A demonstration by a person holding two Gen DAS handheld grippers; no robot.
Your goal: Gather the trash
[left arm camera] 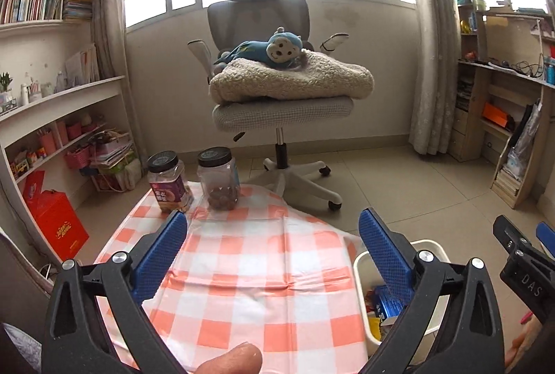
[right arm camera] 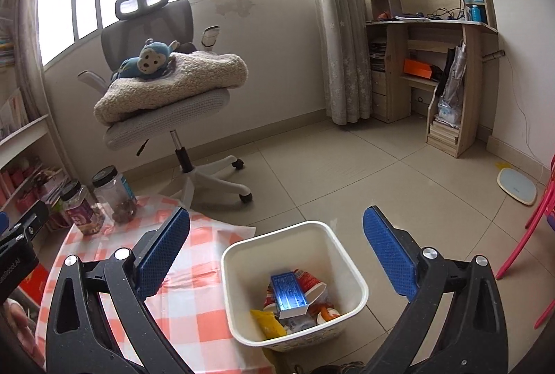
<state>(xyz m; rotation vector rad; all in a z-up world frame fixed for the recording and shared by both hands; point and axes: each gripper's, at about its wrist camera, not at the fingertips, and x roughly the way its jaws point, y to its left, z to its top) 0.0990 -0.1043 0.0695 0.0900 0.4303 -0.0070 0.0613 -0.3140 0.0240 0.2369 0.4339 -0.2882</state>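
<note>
My left gripper (left arm camera: pixel 274 226) stands open over the orange-checked tablecloth (left arm camera: pixel 242 270), with nothing between its blue pads (left arm camera: pixel 173 235). The white trash bin (left arm camera: pixel 362 290) sits on the floor just right of the table, partly behind my right-hand finger. My right gripper (right arm camera: pixel 277 228) is also open and empty, hovering above the bin (right arm camera: pixel 288 249). Inside the bin lie a blue box (right arm camera: pixel 288 294), a yellow wrapper (right arm camera: pixel 267 322) and a red-and-white cup (right arm camera: pixel 312 282). Each view shows the other gripper's black frame at its edge.
Two black-lidded jars (left arm camera: pixel 170 183) (left arm camera: pixel 218 180) stand at the table's far end. Behind it is a grey office chair (left arm camera: pixel 281 107) with a blanket and plush monkey. Shelves line the left, a desk (right arm camera: pixel 433 62) the right; a pink chair (right arm camera: pixel 534 235) is nearby.
</note>
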